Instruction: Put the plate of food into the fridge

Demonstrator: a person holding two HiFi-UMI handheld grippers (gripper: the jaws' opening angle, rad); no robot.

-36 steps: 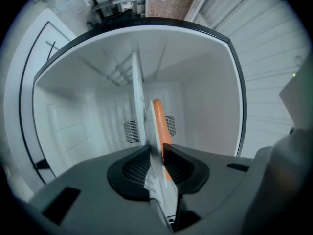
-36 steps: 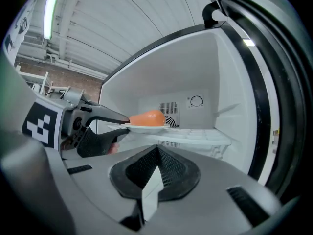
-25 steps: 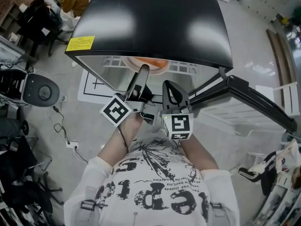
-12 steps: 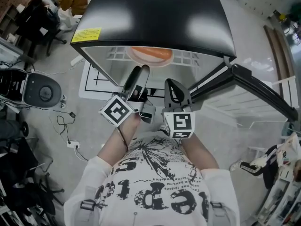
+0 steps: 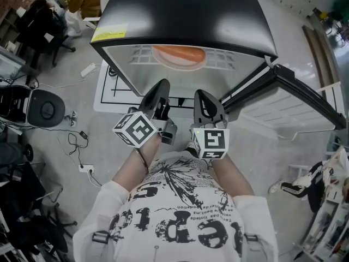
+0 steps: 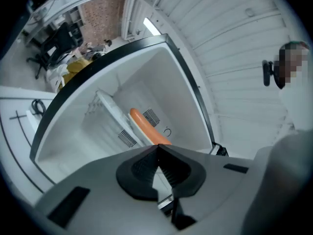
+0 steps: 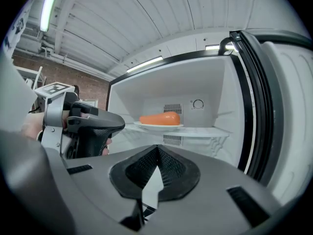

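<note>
Both left tongs (image 5: 162, 85) and right tongs (image 5: 201, 94) short of the shelved plate (image 7: 157, 126).

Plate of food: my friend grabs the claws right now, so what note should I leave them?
The left claw has just snapped shut, nothing in it. The right claw is shut, empty. Both are in front of the open fridge.
The plate with the orange food sits on the shelf inside.
Done: the plate is in.
Left: probably just closing the door, which stands open.
</note>
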